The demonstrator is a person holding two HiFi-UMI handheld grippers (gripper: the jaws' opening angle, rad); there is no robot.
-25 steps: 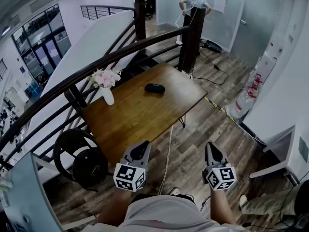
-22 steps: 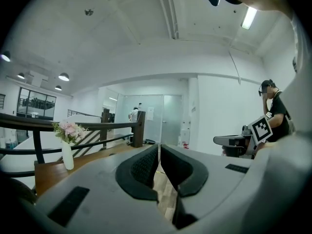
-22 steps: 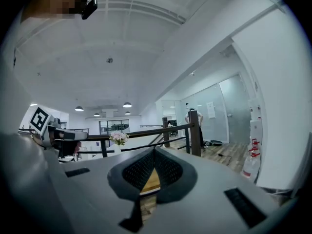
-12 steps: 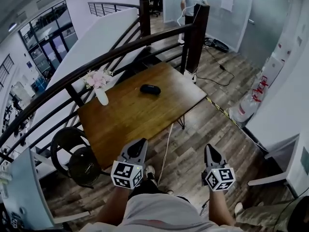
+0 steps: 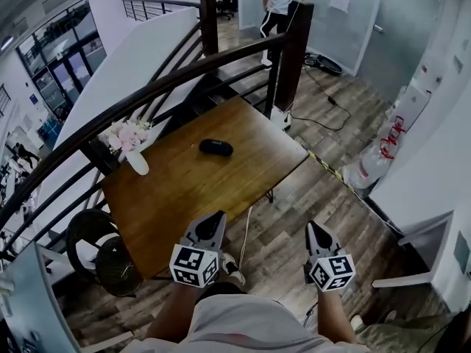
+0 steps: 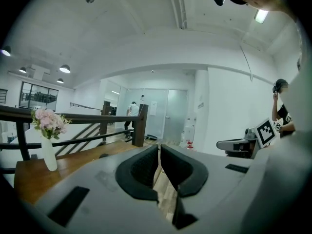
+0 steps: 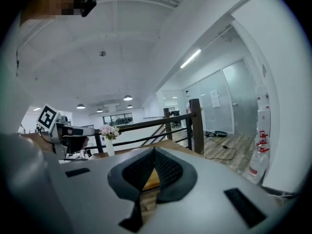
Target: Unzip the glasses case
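The glasses case (image 5: 215, 147) is a small dark oval lying on the wooden table (image 5: 184, 190), toward its far side. In the left gripper view the case (image 6: 104, 155) is a small dark lump on the tabletop, far ahead of the jaws. My left gripper (image 5: 214, 221) hovers over the table's near edge, shut and empty. My right gripper (image 5: 314, 230) hangs over the floor to the right of the table, also shut with nothing in it. Both stay well short of the case. In their own views the left gripper (image 6: 159, 147) and the right gripper (image 7: 155, 150) show their pads together.
A white vase of pink flowers (image 5: 131, 144) stands at the table's left corner. A dark wooden railing (image 5: 184, 72) runs behind the table. A black round chair (image 5: 99, 245) sits at the left, water bottles (image 5: 379, 153) at the right, and a person (image 5: 278, 2) stands far behind.
The table and case have come nearer and shifted left in the head view as I walked toward them. Both grippers stayed shut. The person at the back stepped left.
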